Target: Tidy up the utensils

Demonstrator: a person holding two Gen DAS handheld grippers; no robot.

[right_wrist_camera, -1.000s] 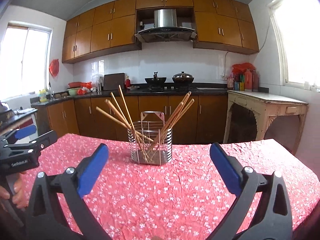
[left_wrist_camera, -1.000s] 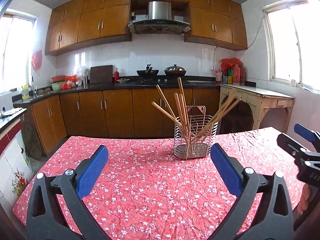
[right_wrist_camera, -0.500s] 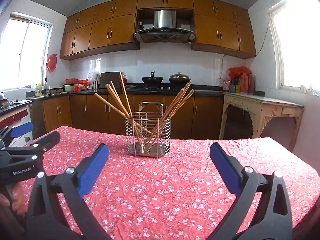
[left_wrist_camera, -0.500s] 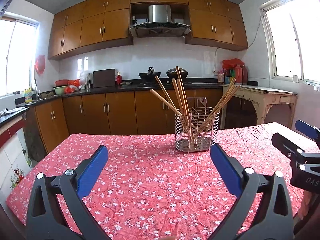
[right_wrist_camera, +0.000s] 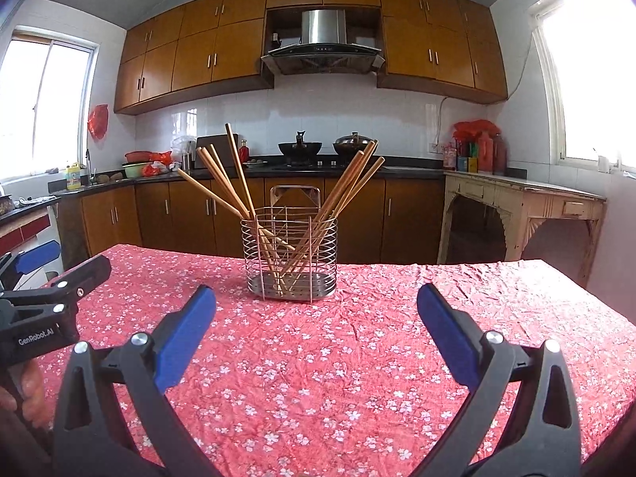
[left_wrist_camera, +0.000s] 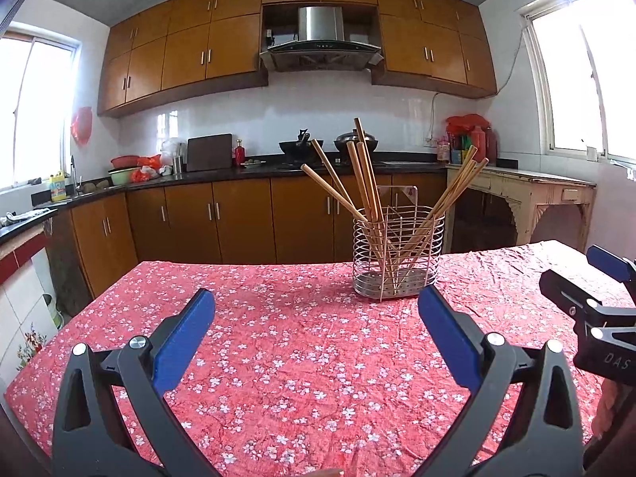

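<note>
- Chopsticks [right_wrist_camera: 234,183] are what this job is about, and all the ones we can see stand in a wire basket [right_wrist_camera: 289,255].
- The basket sits upright on the table with the red flower cloth [right_wrist_camera: 318,357], near the far edge, in the middle.
- Some sticks lean out to the left and some lean out to the right, like a fan. Their bottom ends cross inside the basket.
- No sticks lie loose on the cloth in either view.
- The left gripper [left_wrist_camera: 316,318] is spread wide and holds nothing. It hangs over the cloth, well back from the basket.
- The right gripper [right_wrist_camera: 316,314] is spread wide too, and it is empty. It also sits back from the basket.
- I think the job looks nearly done or all done, since nothing is left lying out.
- What might be left is to make the leaning sticks neater, but I cannot be sure of that.
</note>
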